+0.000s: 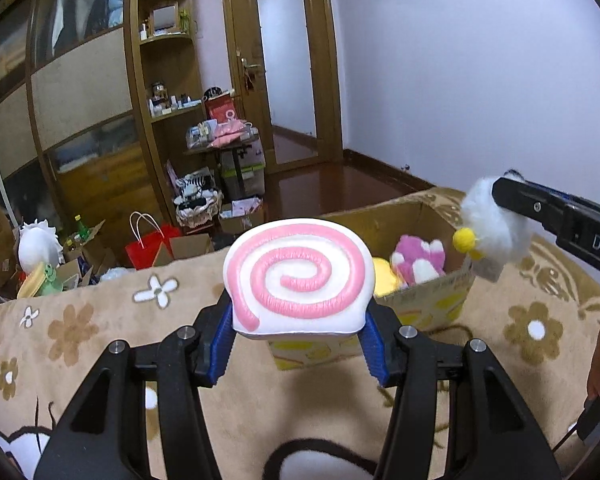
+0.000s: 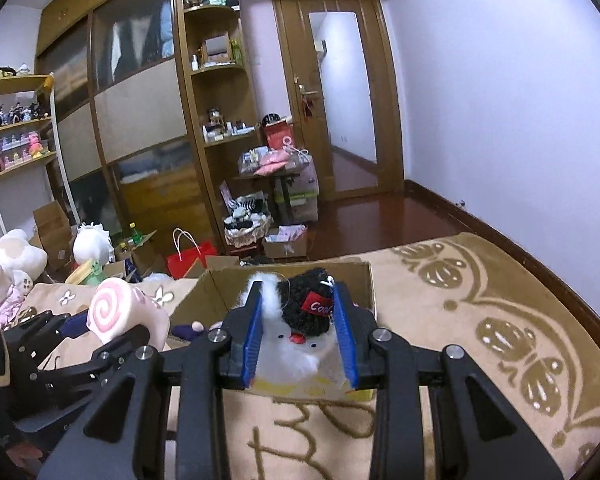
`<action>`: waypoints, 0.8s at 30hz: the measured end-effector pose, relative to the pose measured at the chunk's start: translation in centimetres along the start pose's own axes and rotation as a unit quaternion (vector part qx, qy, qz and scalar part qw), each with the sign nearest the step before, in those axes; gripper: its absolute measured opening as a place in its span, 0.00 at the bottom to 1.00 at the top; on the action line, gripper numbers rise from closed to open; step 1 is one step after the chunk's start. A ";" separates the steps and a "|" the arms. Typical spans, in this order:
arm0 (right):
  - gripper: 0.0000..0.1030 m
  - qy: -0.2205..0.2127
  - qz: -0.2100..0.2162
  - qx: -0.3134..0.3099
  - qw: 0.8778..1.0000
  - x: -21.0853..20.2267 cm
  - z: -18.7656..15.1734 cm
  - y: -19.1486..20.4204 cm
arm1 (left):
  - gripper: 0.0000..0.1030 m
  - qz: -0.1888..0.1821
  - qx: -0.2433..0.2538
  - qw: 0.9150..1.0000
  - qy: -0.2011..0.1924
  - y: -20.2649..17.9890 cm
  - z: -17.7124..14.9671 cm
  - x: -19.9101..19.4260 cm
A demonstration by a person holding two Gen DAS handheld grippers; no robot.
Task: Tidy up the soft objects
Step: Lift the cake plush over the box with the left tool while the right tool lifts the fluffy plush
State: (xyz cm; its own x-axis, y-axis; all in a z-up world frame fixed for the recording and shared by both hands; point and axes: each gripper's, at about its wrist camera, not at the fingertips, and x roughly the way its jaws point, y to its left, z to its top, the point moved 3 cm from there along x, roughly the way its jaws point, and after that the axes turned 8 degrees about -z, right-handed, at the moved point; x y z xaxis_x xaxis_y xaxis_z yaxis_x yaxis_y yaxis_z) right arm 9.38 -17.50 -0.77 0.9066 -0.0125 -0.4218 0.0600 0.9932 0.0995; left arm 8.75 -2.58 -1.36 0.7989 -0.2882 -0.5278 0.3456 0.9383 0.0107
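Two grippers each hold a soft toy over the bed. The left gripper (image 1: pixel 298 332) has its blue fingers (image 1: pixel 220 344) squeezed on the sides of a squishy swirl roll (image 1: pixel 298 276), white with a pink curl on its face. The roll is up in the air, just in front of the cardboard box (image 1: pixel 424 300). The right gripper (image 2: pixel 302 340) has its fingers closed on a fluffy white toy (image 2: pixel 296 356) with a black hat. That toy hangs right over the open box, near its front edge.

The box sits on a tan blanket (image 1: pixel 100 340) with flowers on it. A pink plush (image 1: pixel 418 260) and something yellow (image 1: pixel 384 276) already lie inside, so some toys look put away.

The step in hand looks like dropping toys into the box. The fluffy white toy seems ready first. For that, the right gripper needs to go a little lower over the middle of the box and then open its fingers. The left gripper needs to move the roll forward over the box too. The two grippers are close, so they should take turns and not bump
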 end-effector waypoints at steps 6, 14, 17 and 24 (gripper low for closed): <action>0.34 -0.029 0.013 0.017 0.999 -0.3 1.0 -0.4 | 0.51 0.002 0.005 1.000 -0.022 0.3 1.4 -0.7; 0.34 -0.058 0.022 0.025 0.998 0.2 1.7 -0.6 | 0.51 0.001 0.023 0.998 -0.053 0.2 4.2 0.4; 0.34 -0.059 0.020 0.022 0.998 0.9 1.7 -0.4 | 0.52 -0.002 0.016 0.998 -0.055 0.5 4.9 1.4; 0.34 -0.042 0.019 0.012 0.999 3.3 1.0 -0.2 | 0.52 -0.011 0.016 0.999 -0.045 1.2 5.2 4.2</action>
State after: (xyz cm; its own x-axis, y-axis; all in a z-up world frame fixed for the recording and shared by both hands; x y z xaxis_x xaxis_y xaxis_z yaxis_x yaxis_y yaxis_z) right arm 12.75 -17.83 -1.28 0.9404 0.0146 -0.3398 0.0337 0.9902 0.1358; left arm 15.04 -3.63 0.87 0.8315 -0.3251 -0.4504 0.3770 0.9258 0.0277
